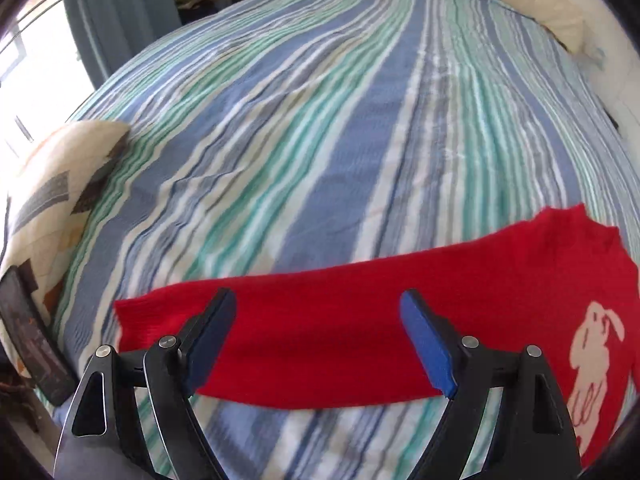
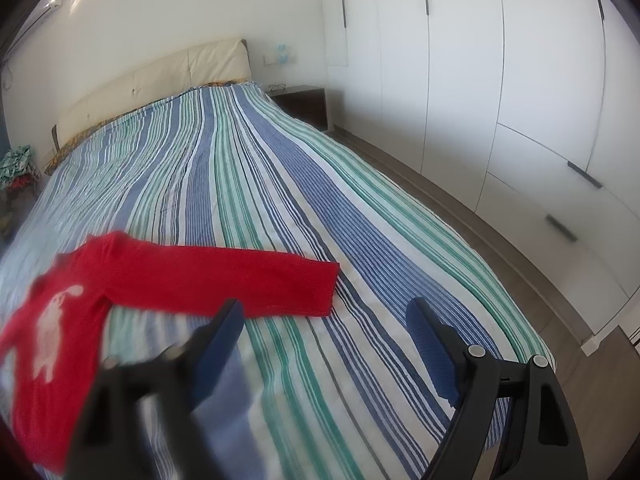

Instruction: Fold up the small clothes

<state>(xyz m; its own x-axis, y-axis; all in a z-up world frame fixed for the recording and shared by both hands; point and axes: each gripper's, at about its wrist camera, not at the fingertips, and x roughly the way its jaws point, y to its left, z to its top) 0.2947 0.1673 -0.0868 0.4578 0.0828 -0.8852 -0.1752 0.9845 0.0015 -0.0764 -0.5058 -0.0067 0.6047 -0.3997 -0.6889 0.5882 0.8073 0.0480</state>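
Observation:
A small red long-sleeved top (image 1: 360, 320) with a white animal print (image 1: 592, 360) lies flat on the striped bed cover (image 1: 320, 140). Its one sleeve stretches out to the left in the left wrist view. My left gripper (image 1: 320, 312) hangs open just above that sleeve, with nothing pinched between its blue pads (image 1: 428, 344). In the right wrist view the same red top (image 2: 180, 276) lies with its other sleeve reaching right. My right gripper (image 2: 324, 320) is open over the bare cover, close to that sleeve's cuff (image 2: 326, 288). The top's lower hem is out of sight.
A patterned pillow (image 1: 60, 188) and a dark flat object (image 1: 28, 336) lie at the bed's left edge. A cream headboard (image 2: 160, 80), a bedside cabinet (image 2: 308, 104) and white wardrobes (image 2: 500, 100) stand beyond and right of the bed. A clothes pile (image 2: 16, 168) sits far left.

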